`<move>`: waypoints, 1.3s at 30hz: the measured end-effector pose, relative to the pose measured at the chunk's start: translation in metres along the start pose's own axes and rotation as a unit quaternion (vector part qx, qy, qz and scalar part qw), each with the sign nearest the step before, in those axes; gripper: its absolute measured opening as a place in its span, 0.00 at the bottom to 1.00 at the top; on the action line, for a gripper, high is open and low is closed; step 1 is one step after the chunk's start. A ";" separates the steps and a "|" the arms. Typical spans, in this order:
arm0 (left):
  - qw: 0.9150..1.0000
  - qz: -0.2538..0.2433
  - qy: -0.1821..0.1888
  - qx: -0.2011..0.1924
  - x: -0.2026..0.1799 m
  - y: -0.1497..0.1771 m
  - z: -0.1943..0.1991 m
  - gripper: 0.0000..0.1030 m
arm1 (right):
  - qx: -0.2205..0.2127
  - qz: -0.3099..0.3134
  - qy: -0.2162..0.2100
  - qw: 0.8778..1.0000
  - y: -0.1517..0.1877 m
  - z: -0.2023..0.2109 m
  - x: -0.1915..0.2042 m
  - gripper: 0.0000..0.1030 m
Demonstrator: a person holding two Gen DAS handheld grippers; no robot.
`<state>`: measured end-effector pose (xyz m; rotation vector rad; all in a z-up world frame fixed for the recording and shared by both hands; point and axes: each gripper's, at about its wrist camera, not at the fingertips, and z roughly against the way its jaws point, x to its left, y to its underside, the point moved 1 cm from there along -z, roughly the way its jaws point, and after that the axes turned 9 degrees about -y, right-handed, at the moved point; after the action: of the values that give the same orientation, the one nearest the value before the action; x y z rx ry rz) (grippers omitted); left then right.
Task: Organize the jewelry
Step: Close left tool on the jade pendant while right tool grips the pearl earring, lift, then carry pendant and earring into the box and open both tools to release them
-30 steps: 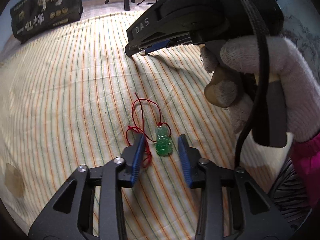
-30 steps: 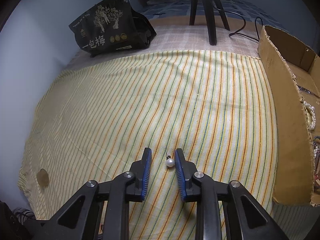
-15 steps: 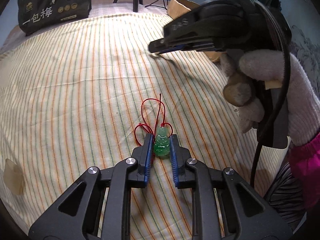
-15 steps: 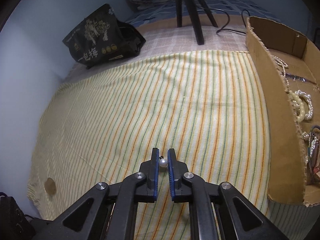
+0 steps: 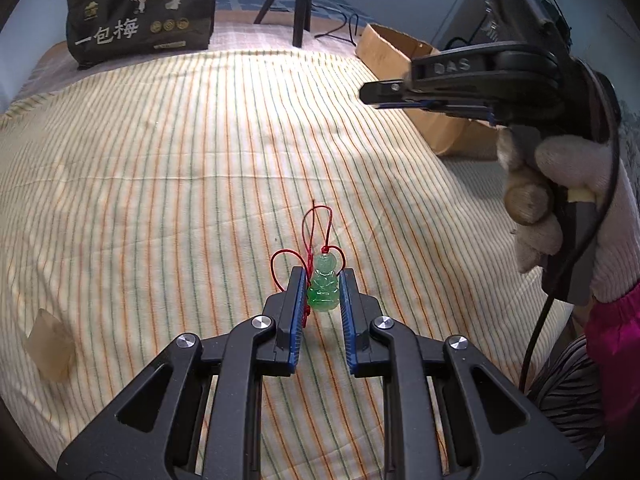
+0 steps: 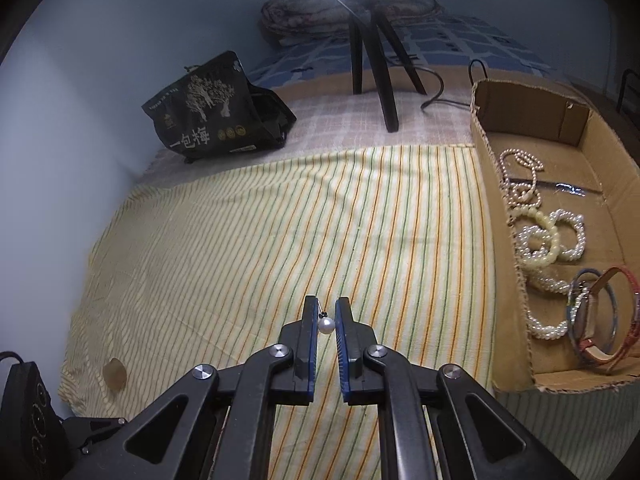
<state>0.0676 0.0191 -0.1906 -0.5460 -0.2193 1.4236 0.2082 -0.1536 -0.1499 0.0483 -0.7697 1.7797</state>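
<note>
Green pendant (image 5: 323, 287) pinched inside left gripper (image 5: 322, 288); right gripper (image 6: 326, 325) clamps pearl earring (image 6: 327, 325)

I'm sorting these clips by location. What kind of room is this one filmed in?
Probably a bedroom at home. The striped cloth seems spread over a bed, with a folded quilt at the far end by the wall. A cardboard box of bracelets and a snack bag look domestic too.

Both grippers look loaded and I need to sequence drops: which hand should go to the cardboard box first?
Right. The right gripper holds the pearl earring close beside the cardboard box. The left gripper, with the green pendant, sits farther away.
</note>
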 end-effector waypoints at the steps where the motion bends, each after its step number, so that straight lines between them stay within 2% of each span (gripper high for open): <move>1: 1.000 0.001 0.000 -0.002 0.001 0.000 0.003 0.15 | -0.002 0.002 0.001 1.000 0.000 0.003 0.001 0.06; 16: 0.998 0.007 0.001 -0.059 -0.009 -0.024 0.038 0.15 | -0.052 0.038 0.031 0.997 0.012 0.084 0.009 0.06; 27: 0.996 -0.014 0.018 -0.081 -0.044 -0.050 0.045 0.15 | -0.072 0.014 0.061 0.995 0.027 0.125 -0.032 0.06; 39: 0.994 -0.047 0.028 -0.099 -0.089 -0.091 0.037 0.15 | -0.088 0.006 0.082 0.993 0.019 0.153 -0.064 0.06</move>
<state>0.1171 -0.0640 -0.0993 -0.7271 -0.3400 1.3010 0.1626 -0.2897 -0.0647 -0.2191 -0.8056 1.6971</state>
